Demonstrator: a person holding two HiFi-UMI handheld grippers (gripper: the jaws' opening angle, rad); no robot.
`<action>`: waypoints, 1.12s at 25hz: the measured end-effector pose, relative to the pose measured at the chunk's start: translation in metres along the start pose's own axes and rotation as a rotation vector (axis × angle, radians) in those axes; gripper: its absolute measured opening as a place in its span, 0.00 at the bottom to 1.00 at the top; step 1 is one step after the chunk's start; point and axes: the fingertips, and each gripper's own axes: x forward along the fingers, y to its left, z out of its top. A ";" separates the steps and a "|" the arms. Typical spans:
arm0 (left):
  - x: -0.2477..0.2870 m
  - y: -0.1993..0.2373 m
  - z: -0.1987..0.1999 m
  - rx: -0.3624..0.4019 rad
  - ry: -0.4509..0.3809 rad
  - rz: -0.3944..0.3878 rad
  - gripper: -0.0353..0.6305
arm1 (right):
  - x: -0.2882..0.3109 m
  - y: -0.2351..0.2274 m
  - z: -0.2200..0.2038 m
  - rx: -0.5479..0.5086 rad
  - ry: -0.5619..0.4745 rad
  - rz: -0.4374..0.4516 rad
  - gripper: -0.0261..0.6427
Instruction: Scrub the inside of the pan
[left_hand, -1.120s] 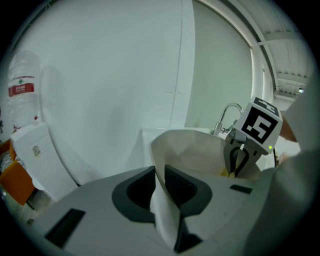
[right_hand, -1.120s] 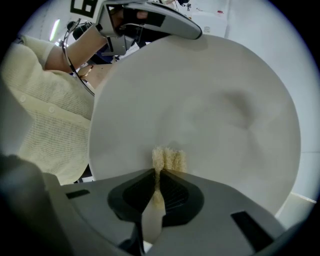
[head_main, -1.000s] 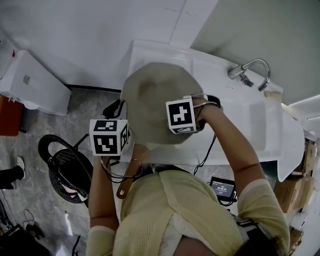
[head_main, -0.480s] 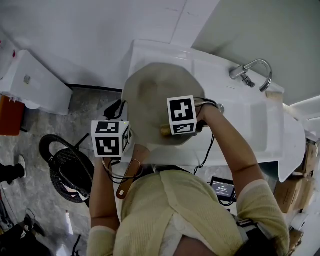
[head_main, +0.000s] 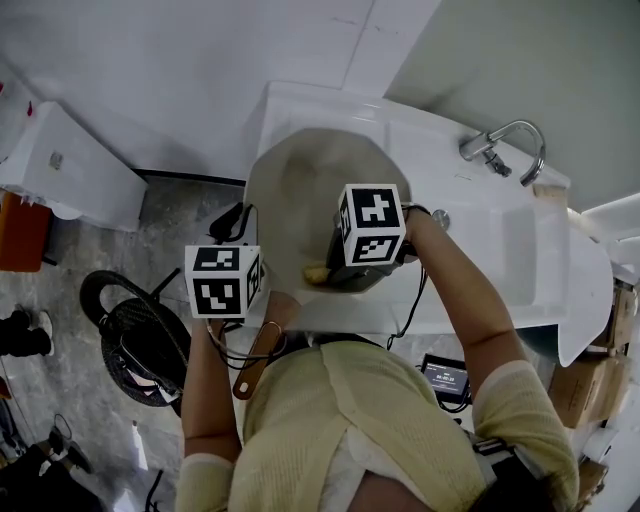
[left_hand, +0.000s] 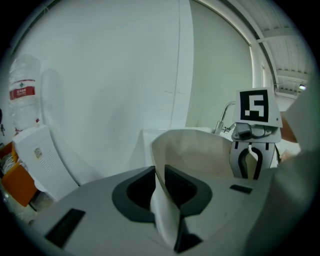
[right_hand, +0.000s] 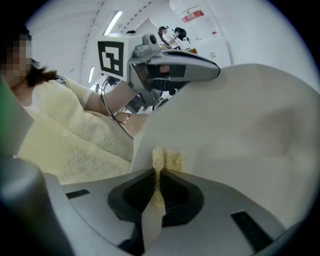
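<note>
A beige pan is held tilted over the white sink; its brown wooden handle points back at the person. My left gripper is shut on the pan's thin rim, close to the handle. The pan's inner wall rises beyond the jaws. My right gripper is shut on a yellow sponge, which is pressed against the pan's inner surface. From the head view the sponge shows at the pan's near edge, under the right gripper's marker cube.
A chrome faucet and a drain lie to the right of the pan. A white cabinet, an orange object and a black wire basket are on the floor to the left. A water bottle tops the cabinet.
The right gripper has tilted and slid the sponge across the pan toward its near edge, where the sponge now shows. The left gripper and the pan have barely moved.
</note>
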 end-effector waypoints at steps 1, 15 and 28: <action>0.000 0.000 0.000 0.000 0.000 0.000 0.22 | -0.001 0.003 0.004 -0.003 -0.027 0.015 0.11; -0.001 -0.001 0.000 0.010 -0.001 0.005 0.22 | -0.030 -0.012 0.028 0.020 -0.309 -0.083 0.11; -0.001 0.000 0.000 0.008 -0.002 0.008 0.22 | -0.100 -0.118 0.001 0.123 -0.267 -0.846 0.11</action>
